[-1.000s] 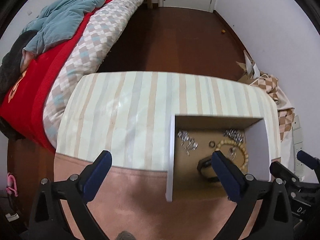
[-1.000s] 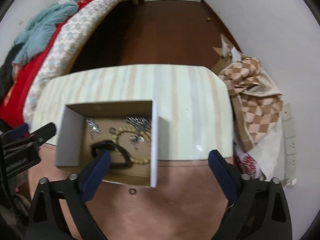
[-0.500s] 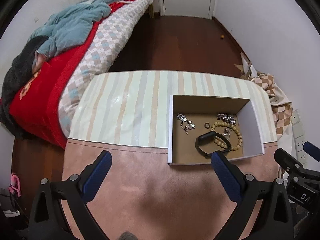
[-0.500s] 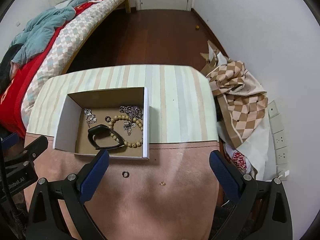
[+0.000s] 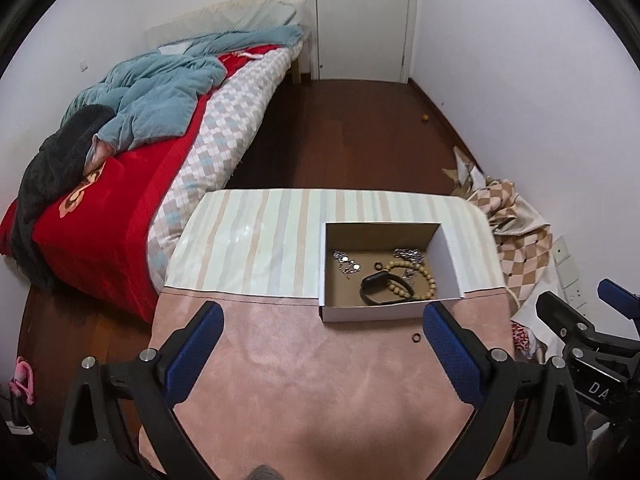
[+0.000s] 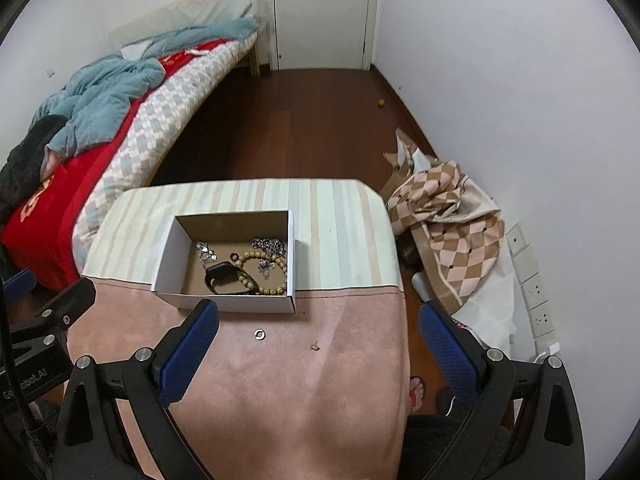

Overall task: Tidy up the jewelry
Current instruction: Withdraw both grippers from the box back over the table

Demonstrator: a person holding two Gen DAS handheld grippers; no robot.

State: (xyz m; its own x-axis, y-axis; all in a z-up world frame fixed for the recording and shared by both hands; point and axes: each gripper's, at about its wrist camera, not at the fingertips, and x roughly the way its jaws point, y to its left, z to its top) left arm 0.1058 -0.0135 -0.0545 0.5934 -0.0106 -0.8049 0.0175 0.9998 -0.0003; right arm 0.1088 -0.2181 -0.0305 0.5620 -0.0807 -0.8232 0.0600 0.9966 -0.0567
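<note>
A white cardboard box (image 5: 372,314) (image 6: 228,304) stands on the table. It holds a black wristband (image 5: 384,289) (image 6: 224,278), a wooden bead bracelet (image 5: 428,276) (image 6: 280,266), silver chain pieces (image 5: 346,264) (image 6: 206,252) and a small dark ring (image 5: 377,266). A loose ring (image 5: 416,337) (image 6: 260,334) and a tiny earring (image 6: 315,346) lie on the pink cloth in front of the box. My left gripper (image 5: 320,346) is open and empty, held above the cloth. My right gripper (image 6: 318,346) is open and empty, held above the loose ring and earring.
The table has a striped far half (image 5: 280,232) and a pink near half (image 5: 320,400). A bed with red and blue covers (image 5: 140,152) stands to the left. Checked fabric and cardboard (image 6: 448,208) lie on the floor to the right, by the wall.
Both grippers have pulled back and risen away from the box. The box now looks smaller, and the loose ring and earring on the pink cloth have come into view.
</note>
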